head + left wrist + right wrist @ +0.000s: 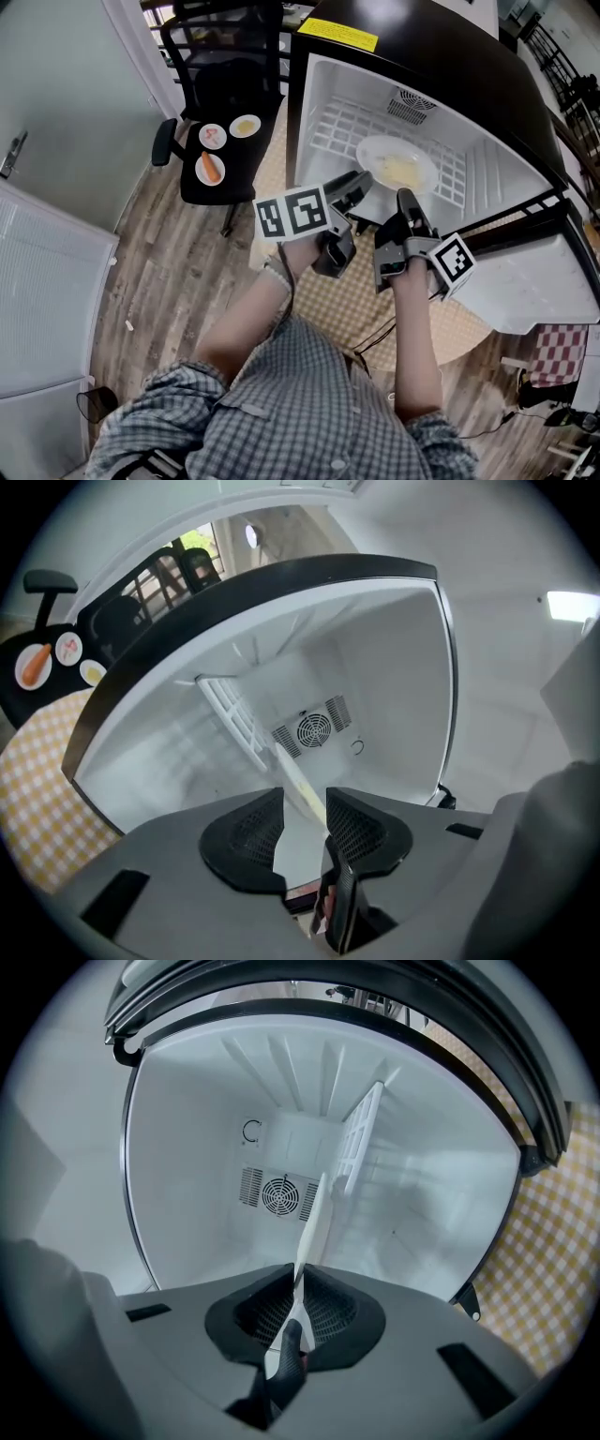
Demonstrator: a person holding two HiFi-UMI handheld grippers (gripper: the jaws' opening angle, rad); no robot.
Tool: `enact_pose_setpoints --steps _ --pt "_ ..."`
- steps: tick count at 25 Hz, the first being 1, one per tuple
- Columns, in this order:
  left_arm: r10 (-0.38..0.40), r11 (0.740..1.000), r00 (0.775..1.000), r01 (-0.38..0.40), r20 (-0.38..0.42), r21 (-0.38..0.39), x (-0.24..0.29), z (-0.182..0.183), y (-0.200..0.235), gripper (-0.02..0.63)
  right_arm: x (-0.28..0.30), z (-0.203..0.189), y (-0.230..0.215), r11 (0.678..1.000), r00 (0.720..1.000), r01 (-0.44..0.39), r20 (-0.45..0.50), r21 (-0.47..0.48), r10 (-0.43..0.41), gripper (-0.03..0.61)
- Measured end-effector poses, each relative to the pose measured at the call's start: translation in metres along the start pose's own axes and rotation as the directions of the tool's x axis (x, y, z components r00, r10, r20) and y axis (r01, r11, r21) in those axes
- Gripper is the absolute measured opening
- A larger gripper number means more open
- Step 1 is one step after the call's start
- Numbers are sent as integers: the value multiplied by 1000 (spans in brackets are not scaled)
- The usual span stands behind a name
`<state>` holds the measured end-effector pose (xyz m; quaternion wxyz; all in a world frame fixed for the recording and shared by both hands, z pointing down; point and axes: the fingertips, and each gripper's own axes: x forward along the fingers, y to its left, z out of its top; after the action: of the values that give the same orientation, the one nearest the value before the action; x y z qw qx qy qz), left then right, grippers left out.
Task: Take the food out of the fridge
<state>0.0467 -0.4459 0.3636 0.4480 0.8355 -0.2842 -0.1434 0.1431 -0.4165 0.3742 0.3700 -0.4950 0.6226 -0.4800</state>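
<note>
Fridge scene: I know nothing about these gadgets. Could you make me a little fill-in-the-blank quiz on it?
1. The plate in the fridge is clamped by the ____ gripper.
2. The left gripper has its fingers ____.
3. The chair carries ____ small dishes.

Missing words: right; open; three.

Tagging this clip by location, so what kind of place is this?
Probably a spare office or lab room, not a real kitchen: a mini fridge sits on a checked tablecloth, and plates rest on an office chair.
</note>
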Motion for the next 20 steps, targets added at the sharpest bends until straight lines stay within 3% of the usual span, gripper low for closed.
enact_pose_setpoints --steps 4,10,12,20 --pt "-16 995 1000 17 17 -96 8 -2 3 140 -4 -2 0 1000 1000 4 -12 -16 -4 31" --pt "-2 992 1000 4 16 -130 15 -1 9 112 -5 -2 -2 1000 1000 12 -19 -25 -13 31" --pt "-24 989 1000 26 15 -149 18 0 8 70 -4 -1 -2 999 1000 12 -19 -40 -12 31" --pt "-64 965 997 72 39 -251 21 2 9 57 -7 8 -3 999 1000 13 10 -36 -13 31"
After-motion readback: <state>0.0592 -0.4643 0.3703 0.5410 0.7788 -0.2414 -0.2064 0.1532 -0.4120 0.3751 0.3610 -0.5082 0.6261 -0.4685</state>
